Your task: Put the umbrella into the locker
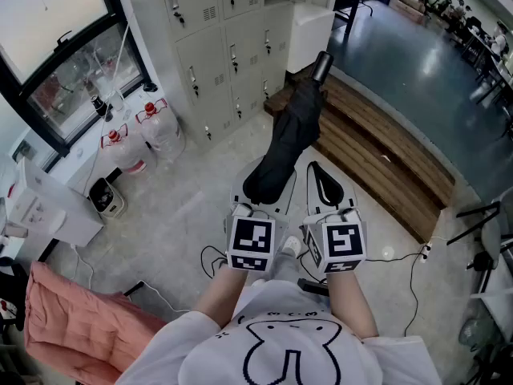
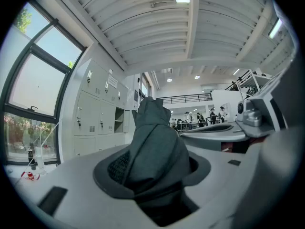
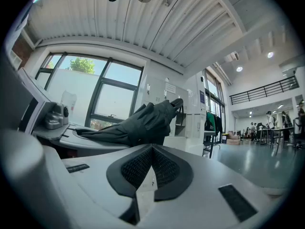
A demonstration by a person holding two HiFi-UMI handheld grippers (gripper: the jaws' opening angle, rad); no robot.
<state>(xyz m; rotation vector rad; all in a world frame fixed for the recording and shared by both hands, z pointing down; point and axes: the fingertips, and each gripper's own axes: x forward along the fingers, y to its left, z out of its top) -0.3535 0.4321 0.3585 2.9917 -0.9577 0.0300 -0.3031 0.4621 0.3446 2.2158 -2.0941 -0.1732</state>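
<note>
You are mid-carry: your left gripper [image 1: 264, 189] clamps the folded umbrella [image 1: 292, 131], its tip aimed at the lockers [image 1: 216, 54] but short of them. Your right gripper [image 1: 327, 184] is closed, empty. Next, reach the open compartment [image 2: 119, 120].

Head view first: the umbrella [image 1: 290, 131] drops its lower end between the pads of the left gripper [image 1: 263, 192], and that end is lost behind the marker cube. In the left gripper view, the umbrella's own folds block its handle end completely, and the right gripper [image 2: 209, 129] is cut by the right edge, its body only partly showing. The lockers [image 1: 228, 46] are clipped by the top edge, so the upper row can't be read. The pink padded cloth [image 1: 72, 319] is cut off at the lower left corner. Far down the hall, the people [image 2: 200, 120] are too small to make out.
</note>
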